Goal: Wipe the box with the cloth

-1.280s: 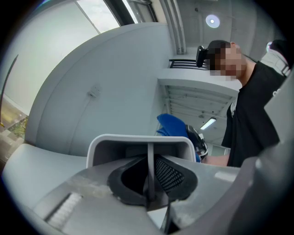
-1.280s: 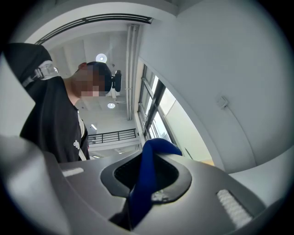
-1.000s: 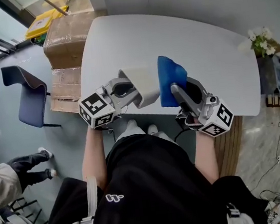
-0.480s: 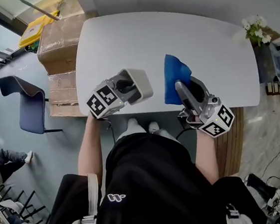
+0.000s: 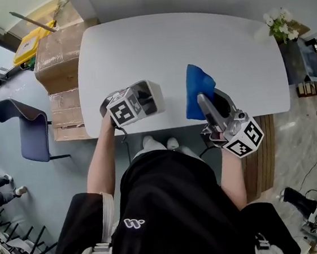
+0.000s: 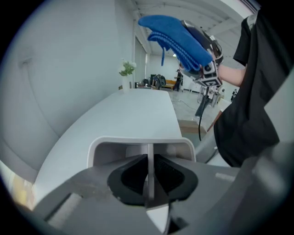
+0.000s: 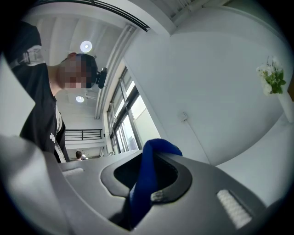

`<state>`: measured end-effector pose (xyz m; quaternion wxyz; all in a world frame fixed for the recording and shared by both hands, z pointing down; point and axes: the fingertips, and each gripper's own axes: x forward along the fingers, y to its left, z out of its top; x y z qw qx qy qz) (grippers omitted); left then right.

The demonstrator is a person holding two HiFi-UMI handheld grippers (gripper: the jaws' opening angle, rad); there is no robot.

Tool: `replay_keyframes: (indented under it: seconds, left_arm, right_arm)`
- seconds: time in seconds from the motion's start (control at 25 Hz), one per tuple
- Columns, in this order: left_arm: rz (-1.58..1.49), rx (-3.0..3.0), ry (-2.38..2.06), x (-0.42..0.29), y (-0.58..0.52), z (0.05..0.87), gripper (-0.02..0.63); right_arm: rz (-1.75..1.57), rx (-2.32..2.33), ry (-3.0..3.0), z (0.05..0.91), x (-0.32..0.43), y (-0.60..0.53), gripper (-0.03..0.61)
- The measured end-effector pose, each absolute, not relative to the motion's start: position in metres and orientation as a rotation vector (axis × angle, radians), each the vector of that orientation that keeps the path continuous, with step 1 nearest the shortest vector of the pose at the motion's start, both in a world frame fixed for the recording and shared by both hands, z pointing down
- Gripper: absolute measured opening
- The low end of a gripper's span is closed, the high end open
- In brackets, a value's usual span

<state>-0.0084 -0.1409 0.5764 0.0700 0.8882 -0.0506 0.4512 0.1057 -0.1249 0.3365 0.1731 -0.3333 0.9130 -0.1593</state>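
Left claw: the left gripper (image 5: 142, 101) is pressed together on one thin wall of the box (image 5: 154, 92), which sits edge-on between its pads.
Right claw: the right gripper (image 5: 203, 98) pinches the cloth (image 5: 198, 85), whose fold rises past its jaw tips.
Box, place: at the left claw's tips, over the near edge of the table (image 5: 194, 40) and apart from the cloth. Whether it rests on the table I cannot tell.
Box, looks: white, open, thin-walled, with rounded corners and apparently empty.
Box, handling: likely light, stiff and smooth. A one-wall grip may let it pivot, so hold deep on the wall.
Cloth, handling: blue, soft and limp — best held by a bunched fold.
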Motion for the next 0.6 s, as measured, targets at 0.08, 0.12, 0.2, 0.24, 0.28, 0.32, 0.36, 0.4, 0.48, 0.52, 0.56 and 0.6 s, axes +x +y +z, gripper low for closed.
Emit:
replay_keyframes:
  seconds: [0.08,0.12,0.2,0.24,0.28,0.32,0.36,0.4,0.48,0.52,0.56,0.6]
  left_arm:
    - [1.449,2.639,-0.119,-0.009,-0.139,0.589,0.052]
    - [1.49,2.62,-0.104,-0.01,-0.139,0.594,0.052]
    - [1.555,2.589,-0.083,-0.01,-0.139,0.603,0.052]
    - [1.58,2.575,-0.077,-0.01,-0.14,0.606,0.052]
    - [1.603,2.562,-0.07,-0.009,-0.141,0.609,0.051]
    - [1.625,2.549,-0.064,-0.009,-0.142,0.612,0.052]
    - [1.646,2.537,-0.056,-0.008,-0.143,0.615,0.051]
    - [1.667,2.525,-0.048,-0.008,-0.143,0.617,0.052]
    - [1.708,2.506,-0.031,-0.007,-0.144,0.622,0.052]
    - [1.725,2.497,-0.023,-0.007,-0.144,0.624,0.052]
    - [1.738,2.489,-0.017,-0.006,-0.144,0.626,0.052]
    - [1.749,2.48,-0.013,-0.006,-0.144,0.627,0.052]
  right_arm:
    - [-0.453,-0.984,2.591,0.34,0.108,-0.126,0.054]
    - [-0.452,-1.006,2.594,0.342,0.108,-0.127,0.054]
    - [-0.447,-1.055,2.602,0.347,0.109,-0.13,0.054]
    - [-0.443,-1.079,2.607,0.349,0.109,-0.131,0.054]
    - [-0.438,-1.104,2.613,0.35,0.109,-0.133,0.054]
    - [-0.432,-1.13,2.618,0.352,0.109,-0.135,0.054]
    - [-0.426,-1.153,2.623,0.353,0.108,-0.136,0.054]
    - [-0.421,-1.173,2.626,0.354,0.108,-0.138,0.054]
    - [-0.413,-1.201,2.63,0.355,0.107,-0.14,0.054]
    - [-0.409,-1.211,2.631,0.355,0.107,-0.141,0.054]
    - [-0.407,-1.217,2.633,0.355,0.107,-0.141,0.054]
    - [-0.405,-1.221,2.634,0.356,0.106,-0.142,0.054]
